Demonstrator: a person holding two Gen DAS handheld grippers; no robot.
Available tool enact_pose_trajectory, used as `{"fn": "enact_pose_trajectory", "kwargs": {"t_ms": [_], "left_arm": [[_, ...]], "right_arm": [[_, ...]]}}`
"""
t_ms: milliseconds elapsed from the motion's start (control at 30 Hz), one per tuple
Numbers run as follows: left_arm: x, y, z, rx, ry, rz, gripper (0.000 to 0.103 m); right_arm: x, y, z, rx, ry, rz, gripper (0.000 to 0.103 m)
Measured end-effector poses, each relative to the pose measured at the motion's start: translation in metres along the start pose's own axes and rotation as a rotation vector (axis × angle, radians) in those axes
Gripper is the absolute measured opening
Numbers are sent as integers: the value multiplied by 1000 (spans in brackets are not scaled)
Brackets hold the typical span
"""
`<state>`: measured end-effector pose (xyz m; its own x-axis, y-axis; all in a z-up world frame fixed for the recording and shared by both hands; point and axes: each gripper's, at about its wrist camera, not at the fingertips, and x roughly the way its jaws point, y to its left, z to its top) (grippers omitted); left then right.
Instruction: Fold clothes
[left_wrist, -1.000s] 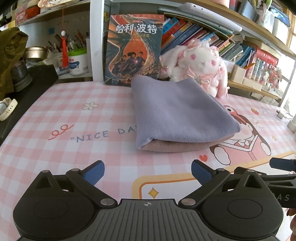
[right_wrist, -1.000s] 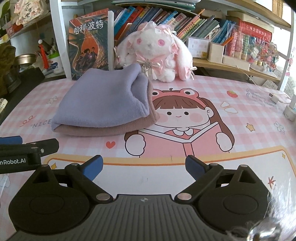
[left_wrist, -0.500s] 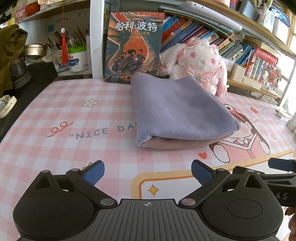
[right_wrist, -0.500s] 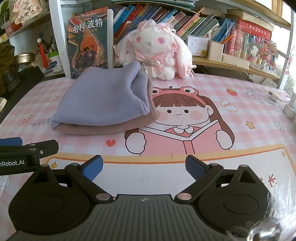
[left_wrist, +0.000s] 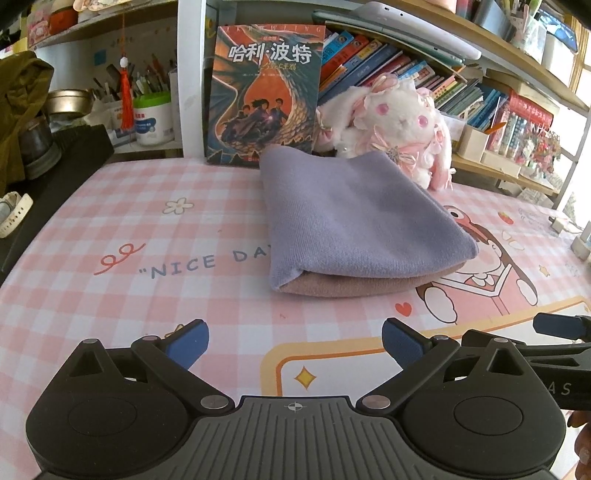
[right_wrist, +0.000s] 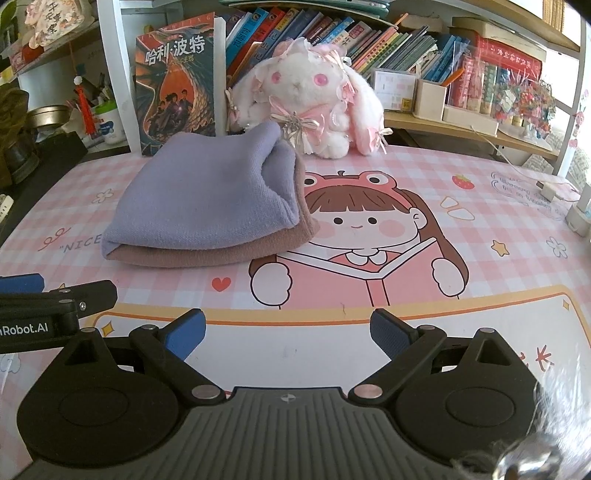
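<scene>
1. Folded garment, lilac over tan, lies mid-tabletop before a plush rabbit; it looks finished, which likely explains why it rests untouched.
2. Left tongs and right tongs hang back near the edge, spread apart, holding nothing.
3. Right view alone shows the garment's open layered end and a charger cable.
</scene>
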<state>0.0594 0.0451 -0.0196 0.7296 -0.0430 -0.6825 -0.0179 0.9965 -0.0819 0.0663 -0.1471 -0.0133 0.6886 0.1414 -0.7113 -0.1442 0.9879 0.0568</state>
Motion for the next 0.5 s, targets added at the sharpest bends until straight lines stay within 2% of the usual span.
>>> {"fn": "enact_pose_trajectory", "kwargs": {"t_ms": [500], "left_arm": [[-2,1,1,5,-6,-9,103]], "right_arm": [[1,2,0,8,1,1,96]]}}
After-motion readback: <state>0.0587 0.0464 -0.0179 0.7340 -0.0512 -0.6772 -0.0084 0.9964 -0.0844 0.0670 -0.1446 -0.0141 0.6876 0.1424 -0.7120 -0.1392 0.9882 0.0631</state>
